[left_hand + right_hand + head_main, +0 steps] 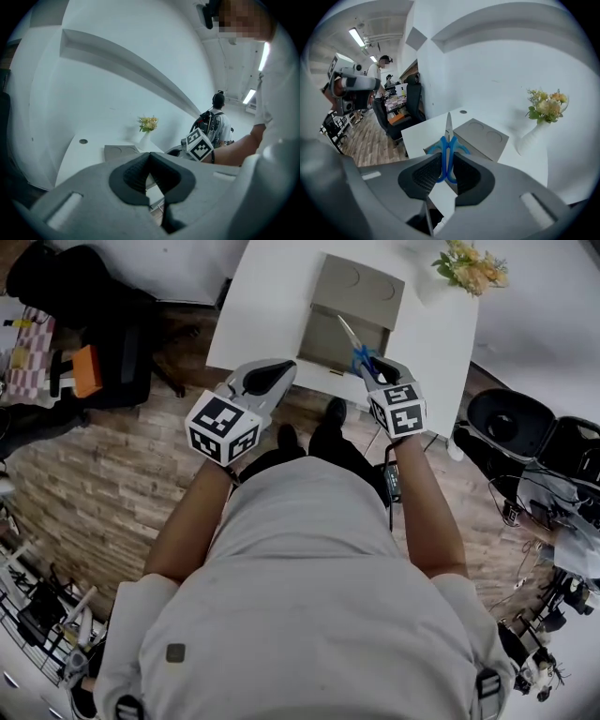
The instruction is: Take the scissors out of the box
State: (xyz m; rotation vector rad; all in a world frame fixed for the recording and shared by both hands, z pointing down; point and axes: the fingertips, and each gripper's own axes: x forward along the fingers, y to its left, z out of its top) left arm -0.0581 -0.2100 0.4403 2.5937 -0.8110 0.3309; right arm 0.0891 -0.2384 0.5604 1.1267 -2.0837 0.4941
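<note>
Right claw (446, 168) tight around scissors (448, 131) at blue handles, blades forward, apparently above box (485, 137).

Even, bright indoor light from ceiling strips (357, 36); soft shadows; strong fisheye bending and dark vignetted corners.

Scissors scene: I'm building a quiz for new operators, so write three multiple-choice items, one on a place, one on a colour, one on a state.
1. Where are the scissors? A on the floor; B in the right claw; C on a chair.
2. Their handles are: A red; B blue; C black.
3. The box is: A open; B taped shut; C overturned.
B: its pads clamp the handles. B: blue loops show. A: the lid lies folded back.
</note>
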